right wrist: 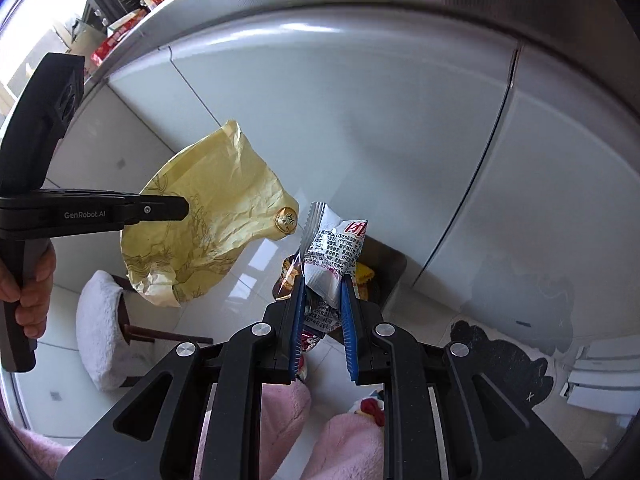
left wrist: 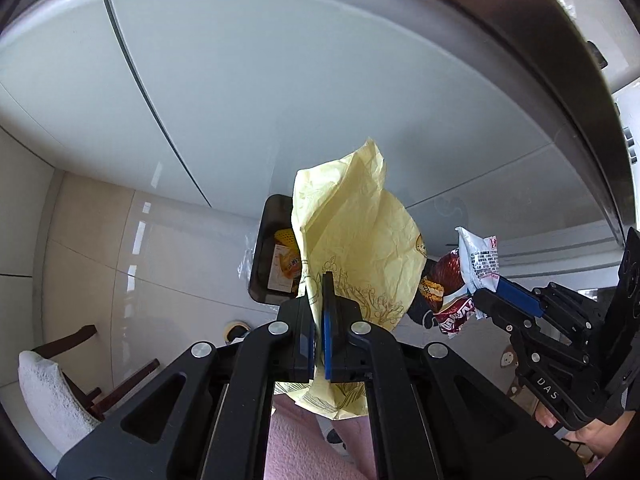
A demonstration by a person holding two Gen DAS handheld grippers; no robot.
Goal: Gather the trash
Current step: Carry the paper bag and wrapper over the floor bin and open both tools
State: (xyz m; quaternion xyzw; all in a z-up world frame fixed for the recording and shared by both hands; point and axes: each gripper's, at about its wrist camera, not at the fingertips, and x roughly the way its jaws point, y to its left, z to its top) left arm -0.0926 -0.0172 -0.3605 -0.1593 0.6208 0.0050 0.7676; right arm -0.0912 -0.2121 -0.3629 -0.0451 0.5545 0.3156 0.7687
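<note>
Trash bin [left wrist: 262, 248] on the floor is half hidden behind a yellow paper bag [left wrist: 352, 232] clenched in the left gripper [left wrist: 319, 320]; the right gripper [right wrist: 322, 320] grasps a snack wrapper [right wrist: 332, 256] just right of it, above the bin.

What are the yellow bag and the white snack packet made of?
The yellow bag looks like thin matte paper: sharp creases, printed line drawings. The white snack packet seems glossy plastic film, judging by its shine and serrated sealed edge.
</note>
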